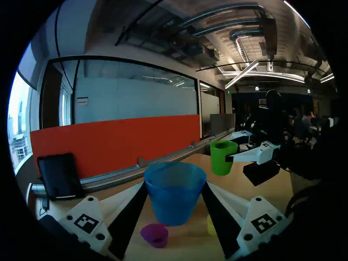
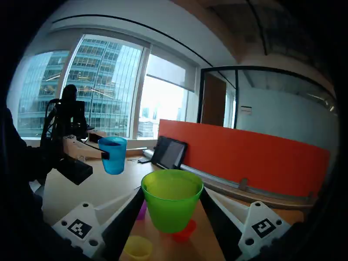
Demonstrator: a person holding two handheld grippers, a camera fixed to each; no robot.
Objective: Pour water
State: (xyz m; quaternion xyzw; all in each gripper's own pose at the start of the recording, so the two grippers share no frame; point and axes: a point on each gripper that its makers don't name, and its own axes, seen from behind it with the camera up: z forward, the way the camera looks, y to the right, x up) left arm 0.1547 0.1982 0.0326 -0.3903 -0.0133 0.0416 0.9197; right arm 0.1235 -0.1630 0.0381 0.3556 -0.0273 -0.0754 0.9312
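Left claw [image 1: 175, 191]: two black fingers [image 1: 132, 209] pressed against opposite sides of a blue cup [image 1: 175, 198], pinching it upright with the mouth up. In the right gripper view this cup is held up over the counter [image 2: 95, 187], off to the left, in front of the windows [image 2: 100, 87].

Right claw [image 2: 172, 195]: both fingers closed on the sides of a green cup [image 2: 172, 206], which sits upright with a level rim. In the left gripper view it appears farther off to the right, with the green cup raised over the counter.

Contents: whether either held cup carries water cannot be told.

Small cups, standing on the counter:
- purple cup [image 1: 155, 235], below the blue cup, between the left claw's fingers;
- yellow cup [image 2: 138, 247], low, just beside one finger of the right claw;
- red cup [image 2: 185, 230], partly hidden beneath the green cup.

Tablet [image 1: 58, 176]: dark and propped at a lean near the back of the counter, close to the orange panel [image 1: 117, 141].

Orange panel: runs along the far edge of the counter, with a glass wall above it.
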